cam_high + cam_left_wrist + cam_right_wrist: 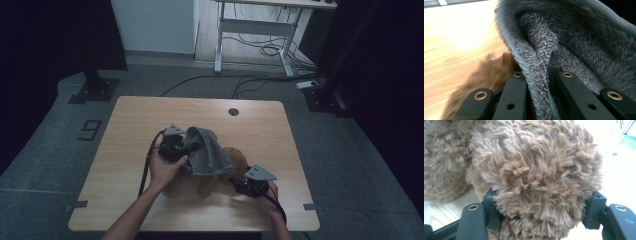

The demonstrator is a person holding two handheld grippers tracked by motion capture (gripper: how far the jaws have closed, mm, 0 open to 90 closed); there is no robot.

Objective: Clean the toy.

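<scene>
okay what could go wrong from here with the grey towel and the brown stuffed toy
1. The left gripper pinches just a bunched edge of the grey towel; the fold could slip out if pulled.
2. The right gripper has its fingers around one furry part of the brown stuffed toy; soft pile may let it twist free.
3. The towel drapes over the toy, so tugging it could drag the toy across the table.

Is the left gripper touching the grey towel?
Touching. The left gripper view shows the left gripper with its jaws closed on a rolled edge of the grey towel.
</scene>
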